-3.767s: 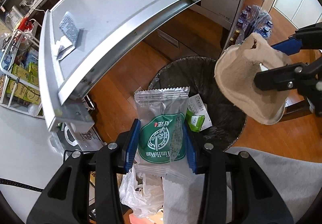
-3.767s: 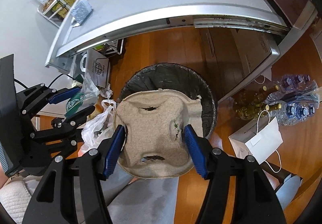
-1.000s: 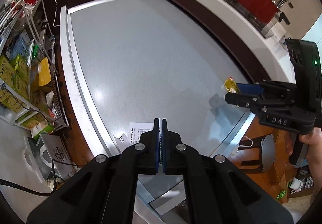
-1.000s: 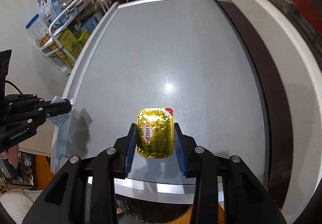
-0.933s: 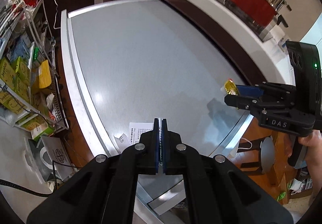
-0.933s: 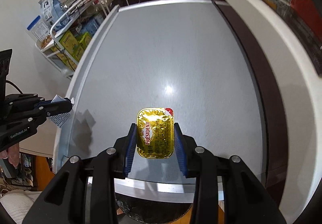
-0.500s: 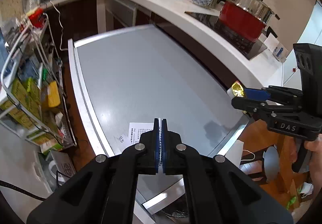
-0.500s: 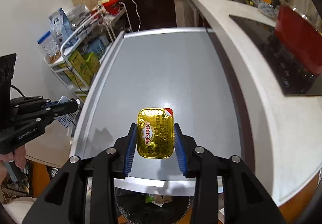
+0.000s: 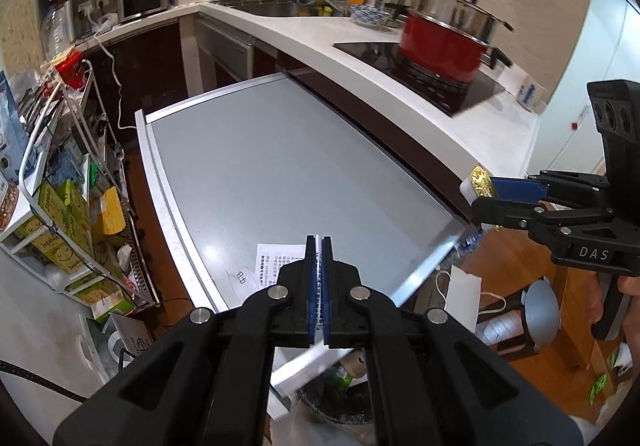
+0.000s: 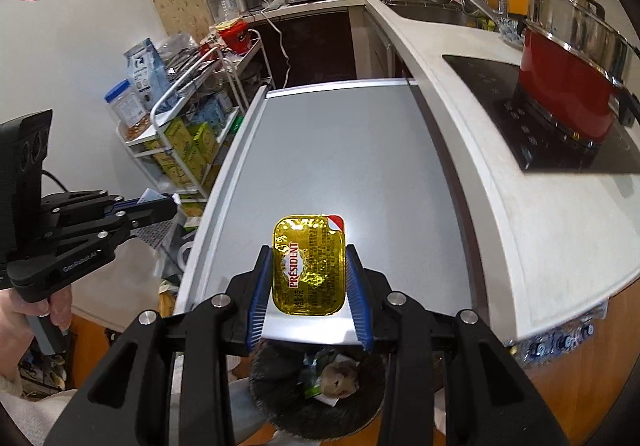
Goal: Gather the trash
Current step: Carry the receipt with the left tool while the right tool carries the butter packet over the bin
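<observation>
My right gripper, clamped on the butter portion, has the bin directly below; my left gripper pinches a thin wrapper.

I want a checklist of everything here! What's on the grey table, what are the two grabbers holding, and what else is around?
Surface: grey pull-out table; one printed paper slip lies near its front edge.
Job's things: gold butter packet and a thin white wrapper, both held; trash bin below the table edge with trash inside.
Clutter: wire rack of boxes and packets beside the table.
Grippers: right gripper shut on the butter packet; left gripper shut on the wrapper.
Cables: white cord hanging by the dark cabinets.
Surroundings: red pot on the cooktop, sink, white paper bag on the wooden floor.
</observation>
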